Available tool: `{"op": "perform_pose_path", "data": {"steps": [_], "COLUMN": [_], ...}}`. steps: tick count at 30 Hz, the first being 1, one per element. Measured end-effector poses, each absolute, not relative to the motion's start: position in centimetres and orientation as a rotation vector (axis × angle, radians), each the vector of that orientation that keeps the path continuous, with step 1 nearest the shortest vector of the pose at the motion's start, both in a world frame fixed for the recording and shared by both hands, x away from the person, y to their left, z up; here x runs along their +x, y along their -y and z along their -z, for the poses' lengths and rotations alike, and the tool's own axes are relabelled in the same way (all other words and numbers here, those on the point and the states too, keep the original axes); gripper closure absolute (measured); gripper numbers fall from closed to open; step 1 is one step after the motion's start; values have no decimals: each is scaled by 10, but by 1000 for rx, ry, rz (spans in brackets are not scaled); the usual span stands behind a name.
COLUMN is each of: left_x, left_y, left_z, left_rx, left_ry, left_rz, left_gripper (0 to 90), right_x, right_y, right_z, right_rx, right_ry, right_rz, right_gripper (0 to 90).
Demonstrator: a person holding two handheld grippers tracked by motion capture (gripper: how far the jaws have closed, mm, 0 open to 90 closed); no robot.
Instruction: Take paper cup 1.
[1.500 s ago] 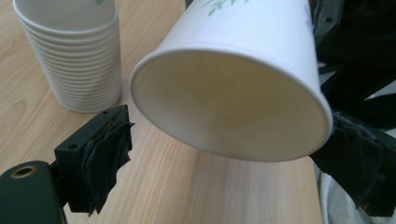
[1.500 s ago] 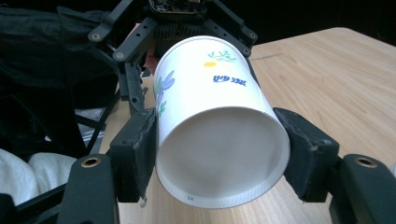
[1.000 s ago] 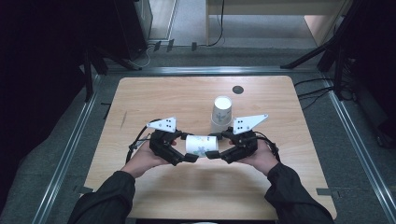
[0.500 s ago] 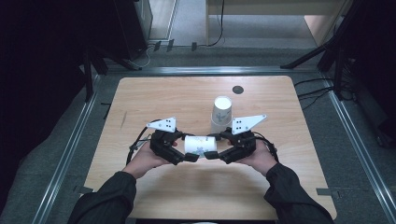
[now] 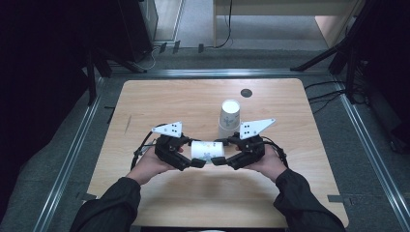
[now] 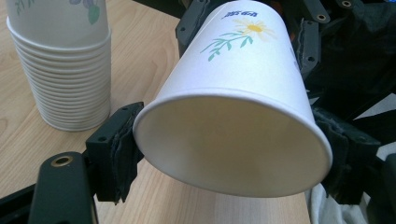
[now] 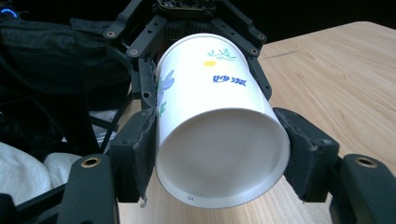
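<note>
Your left gripper [image 5: 197,162] has just been closing its fingers onto the rim end of the paper cup [image 5: 207,150], held sideways above the near counter [image 5: 159,99]. Your right gripper [image 5: 216,160] pinches its base end. Beyond stands the cup stack [image 5: 229,117].

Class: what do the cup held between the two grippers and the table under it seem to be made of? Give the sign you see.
Paper cup: looks like thin matte white paper, with a rolled rim and a printed daisy.
Table: pale wood or wood-look laminate, going by the visible grain; the smooth finish leaves that open.
</note>
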State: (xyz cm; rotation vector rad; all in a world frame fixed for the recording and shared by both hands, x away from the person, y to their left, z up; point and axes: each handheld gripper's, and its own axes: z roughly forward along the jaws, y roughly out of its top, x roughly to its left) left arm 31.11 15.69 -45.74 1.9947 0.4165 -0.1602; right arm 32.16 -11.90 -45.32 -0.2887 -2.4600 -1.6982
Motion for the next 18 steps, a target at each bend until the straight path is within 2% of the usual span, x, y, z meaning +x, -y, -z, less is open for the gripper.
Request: {"op": "perform_pose_path", "data": {"steps": [18], "left_x": [311], "left_y": [-158], "left_z": [456], "left_rx": [1986], "left_ry": [-411], "left_rz": [156], "left_gripper": [222], "right_x": [323], "right_y": [120], "right_z": [453], "right_rx": [-302], "right_ry": [2453], "right_rz": [1690], "right_gripper": [337]}}
